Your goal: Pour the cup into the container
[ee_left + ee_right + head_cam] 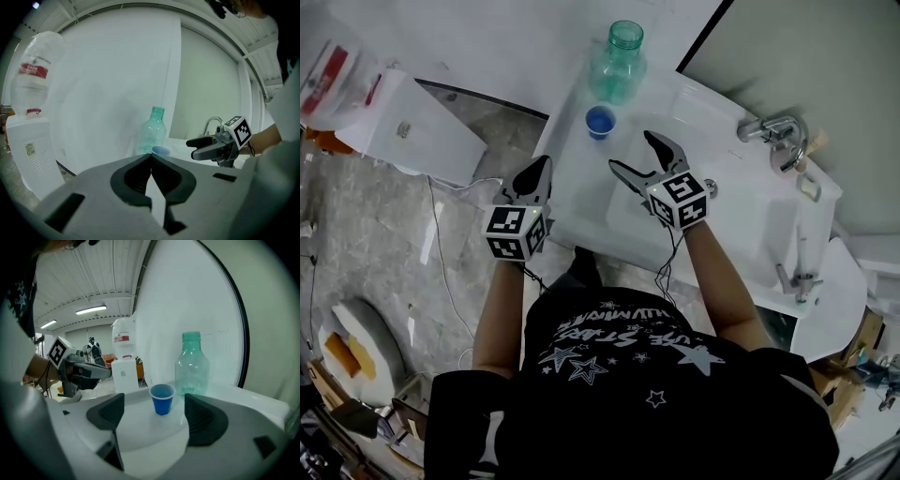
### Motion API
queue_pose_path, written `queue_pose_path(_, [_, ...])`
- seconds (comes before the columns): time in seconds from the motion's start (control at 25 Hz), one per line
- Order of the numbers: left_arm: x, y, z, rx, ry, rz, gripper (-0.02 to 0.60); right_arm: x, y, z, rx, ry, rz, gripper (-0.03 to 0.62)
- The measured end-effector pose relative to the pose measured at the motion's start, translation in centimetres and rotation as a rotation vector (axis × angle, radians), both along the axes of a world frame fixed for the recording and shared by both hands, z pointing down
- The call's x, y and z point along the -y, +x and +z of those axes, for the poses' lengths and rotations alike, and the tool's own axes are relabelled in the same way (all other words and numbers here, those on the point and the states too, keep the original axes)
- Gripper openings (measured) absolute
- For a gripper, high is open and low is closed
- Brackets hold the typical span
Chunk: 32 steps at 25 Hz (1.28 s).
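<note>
Cup [599,121] and green bottle [619,64] stand side by side at upper centre. Right gripper [631,150] gapes empty just below them; left gripper [542,171] has its jaws pressed together.

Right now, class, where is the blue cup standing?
In the head view the blue cup stands upright on the white counter, just on the person's side of the green bottle and slightly ahead of the open right gripper, untouched.

Person's wearing a black short-sleeved tee [628,394] with white stars and lettering, bottom middle. Left gripper [543,168] and right gripper [631,152]: dark grey jaws, black-and-white marker cubes [516,232], thin black cables [666,267].
</note>
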<state>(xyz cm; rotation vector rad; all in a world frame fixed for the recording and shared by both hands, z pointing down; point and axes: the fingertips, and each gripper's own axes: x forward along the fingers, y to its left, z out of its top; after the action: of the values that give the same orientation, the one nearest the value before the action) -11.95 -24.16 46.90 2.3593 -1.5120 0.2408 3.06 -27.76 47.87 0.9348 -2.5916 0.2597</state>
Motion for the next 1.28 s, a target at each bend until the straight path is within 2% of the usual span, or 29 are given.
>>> queue_pose_path(0.48, [4.0,-2.4,2.7,0.000,-0.061,0.004,0.011,4.9,-3.9,6.1,-0.090,-0.027,-0.015,0.396])
queue_pose_path(0.88, [5.3,-2.9,3.8,-0.005,-0.085,0.014,0.011,6.8,-5.7,8.2,-0.086,-0.036,-0.011,0.394])
queue_pose_path(1.28, [5.2,-2.8,4.5,-0.015,-0.101,0.021,0.011,8.3,-6.8,8.0,-0.064,-0.007,0.014,0.314])
